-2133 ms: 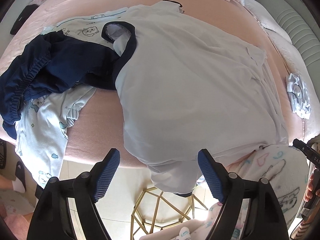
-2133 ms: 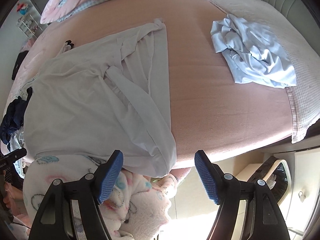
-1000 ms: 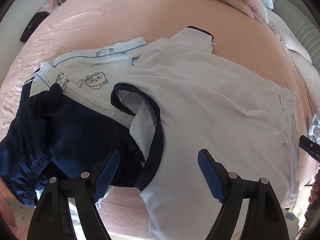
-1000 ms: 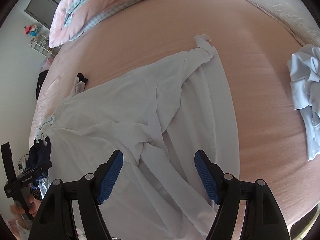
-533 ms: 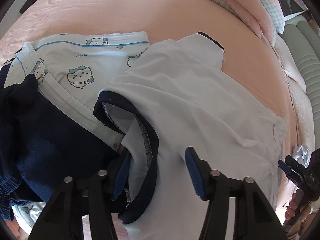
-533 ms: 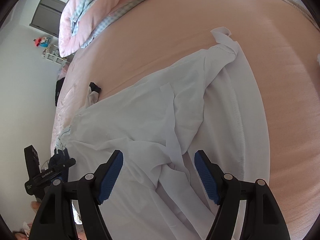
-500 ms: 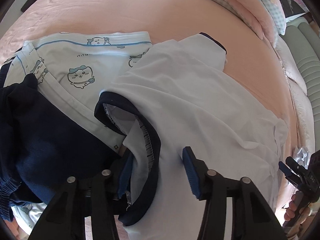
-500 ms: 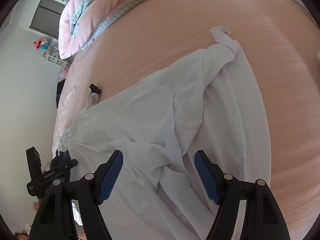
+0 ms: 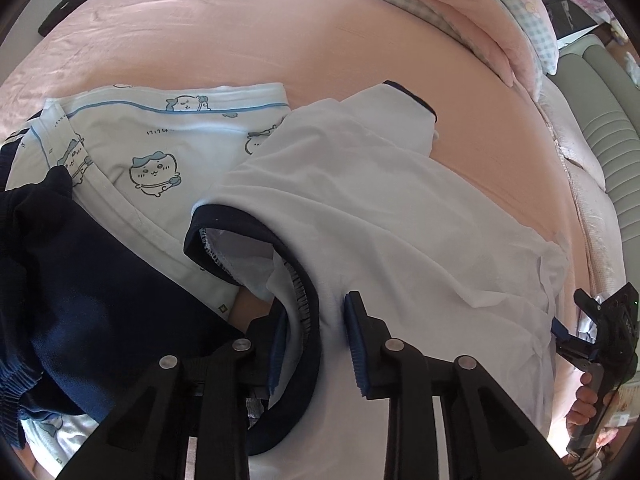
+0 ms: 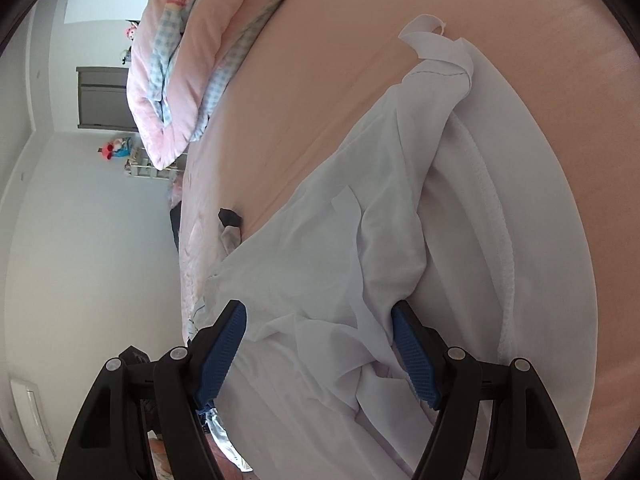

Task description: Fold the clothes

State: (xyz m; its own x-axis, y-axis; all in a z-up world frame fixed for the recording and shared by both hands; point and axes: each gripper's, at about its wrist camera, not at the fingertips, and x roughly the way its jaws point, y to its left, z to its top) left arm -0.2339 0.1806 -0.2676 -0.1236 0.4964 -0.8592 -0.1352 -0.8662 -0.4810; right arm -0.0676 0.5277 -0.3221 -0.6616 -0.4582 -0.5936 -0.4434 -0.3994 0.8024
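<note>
A white T-shirt (image 9: 384,216) with a navy collar (image 9: 256,220) and navy sleeve cuff lies crumpled on the pink bed (image 9: 240,40). My left gripper (image 9: 316,344) is partly closed, its blue pads straddling the collar edge and shoulder fabric, one pad under the collar. The same shirt fills the right wrist view (image 10: 360,264), with its hem folded over. My right gripper (image 10: 320,352) is open, its pads resting on either side of a bunched fold near the shirt's lower part. It also shows at the right edge of the left wrist view (image 9: 600,336).
A navy garment (image 9: 80,300) and light blue cartoon-print pyjamas (image 9: 152,140) lie left of the shirt. A pink and checked duvet (image 9: 500,4) is piled at the head of the bed. A grey headboard (image 9: 612,120) stands at right.
Both grippers have come down onto the shirt. The left jaws have narrowed around the collar. The right gripper has tilted and moved close to the fabric fold.
</note>
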